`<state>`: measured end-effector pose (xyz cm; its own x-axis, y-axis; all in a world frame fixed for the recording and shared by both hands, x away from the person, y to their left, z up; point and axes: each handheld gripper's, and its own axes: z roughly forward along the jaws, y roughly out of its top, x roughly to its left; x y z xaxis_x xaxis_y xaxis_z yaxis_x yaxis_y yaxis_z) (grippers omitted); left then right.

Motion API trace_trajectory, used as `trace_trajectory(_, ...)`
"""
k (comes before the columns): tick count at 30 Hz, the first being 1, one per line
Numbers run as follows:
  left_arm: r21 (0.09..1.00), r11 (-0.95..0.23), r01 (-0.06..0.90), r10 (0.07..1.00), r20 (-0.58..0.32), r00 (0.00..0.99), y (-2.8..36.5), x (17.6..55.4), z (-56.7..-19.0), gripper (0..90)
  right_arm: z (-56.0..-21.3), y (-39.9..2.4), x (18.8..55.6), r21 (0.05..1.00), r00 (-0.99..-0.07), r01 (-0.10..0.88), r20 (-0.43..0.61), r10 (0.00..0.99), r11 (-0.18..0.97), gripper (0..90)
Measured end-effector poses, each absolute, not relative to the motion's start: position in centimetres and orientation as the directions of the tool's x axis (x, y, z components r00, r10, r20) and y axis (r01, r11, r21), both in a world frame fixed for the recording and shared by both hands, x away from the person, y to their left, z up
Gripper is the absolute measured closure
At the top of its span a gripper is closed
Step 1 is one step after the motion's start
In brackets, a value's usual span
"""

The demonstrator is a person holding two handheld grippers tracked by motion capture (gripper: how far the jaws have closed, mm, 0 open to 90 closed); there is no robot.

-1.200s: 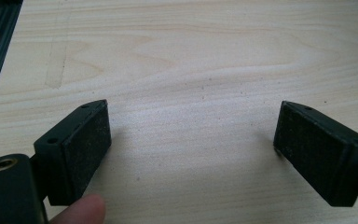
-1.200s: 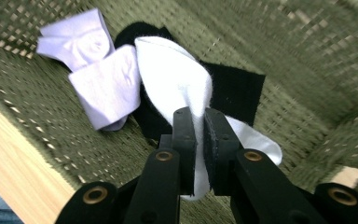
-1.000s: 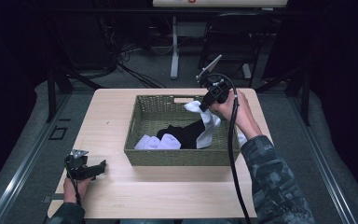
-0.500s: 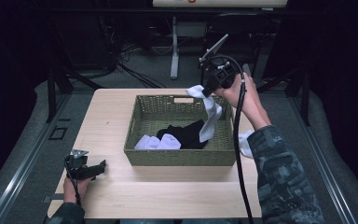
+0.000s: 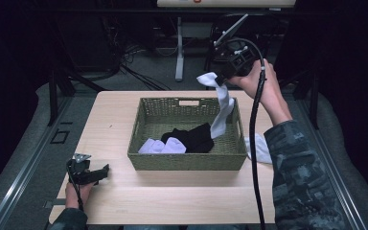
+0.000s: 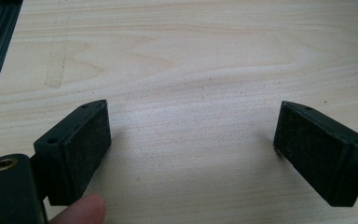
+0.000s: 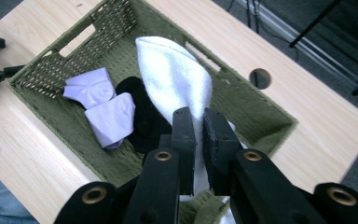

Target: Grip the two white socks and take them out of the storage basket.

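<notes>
Left claw (image 5: 106, 169): rested on the table (image 5: 182, 201) at its near left corner, jaws spread wide, nothing held.
Basket (image 5: 187, 160): two pale socks (image 5: 162, 145) and a black sock (image 5: 194, 136) lie inside, not yet removed.
Right claw (image 7: 196, 135): jaws closed on a white sock (image 7: 177, 77), held up above the basket's right end.
Table, right of basket: one white sock (image 5: 261, 148) already laid out.
Progress: judged as partly emptied; three socks remain.

The setting is a lab or recording workspace. A light wooden table (image 5: 172, 201) stands on grey carpet in a dark room. Metal floor rails (image 5: 17, 189) run along both sides. At 12 o'clock, loose cables (image 5: 139, 52) lie beneath the white leg of a second desk (image 5: 179, 48).
</notes>
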<state>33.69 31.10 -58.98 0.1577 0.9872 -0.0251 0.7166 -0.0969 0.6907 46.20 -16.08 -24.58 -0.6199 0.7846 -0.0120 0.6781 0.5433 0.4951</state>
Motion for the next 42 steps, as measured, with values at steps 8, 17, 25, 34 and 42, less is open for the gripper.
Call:
trace_trajectory(8, 0.691, -0.096, 0.716, 0.987, -0.025, 0.157, 31.1, 33.7, -59.0, 10.7, -21.8, -18.9, 45.0, 0.529, -0.584, 0.678, -0.035, 0.811, 0.511, 83.9)
trace_trajectory(17, 0.693, -0.096, 0.714, 0.987, -0.025, 0.157, 31.1, 33.7, -59.0, 10.8, -20.4, -22.6, 43.7, 0.562, -0.524, 0.692, -0.041, 0.851, 0.454, 83.9)
trace_trajectory(25, 0.693, -0.095, 0.714, 0.987, -0.025, 0.156, 31.1, 33.7, -59.0, 10.8, -20.8, -25.9, 42.4, 0.567, -0.48, 0.709, -0.049, 0.876, 0.42, 83.9)
trace_trajectory(34, 0.694, -0.095, 0.714, 0.988, -0.024, 0.155, 31.1, 33.7, -59.0, 10.8, -25.2, -29.4, 42.7, 0.515, -0.404, 0.778, -0.029, 0.914, 0.36, 83.9)
trace_trajectory(42, 0.696, -0.095, 0.712, 0.988, -0.021, 0.152, 31.0, 33.7, -59.0, 10.8, -32.6, -30.8, 44.1, 0.437, -0.347, 0.844, 0.005, 0.938, 0.31, 83.6)
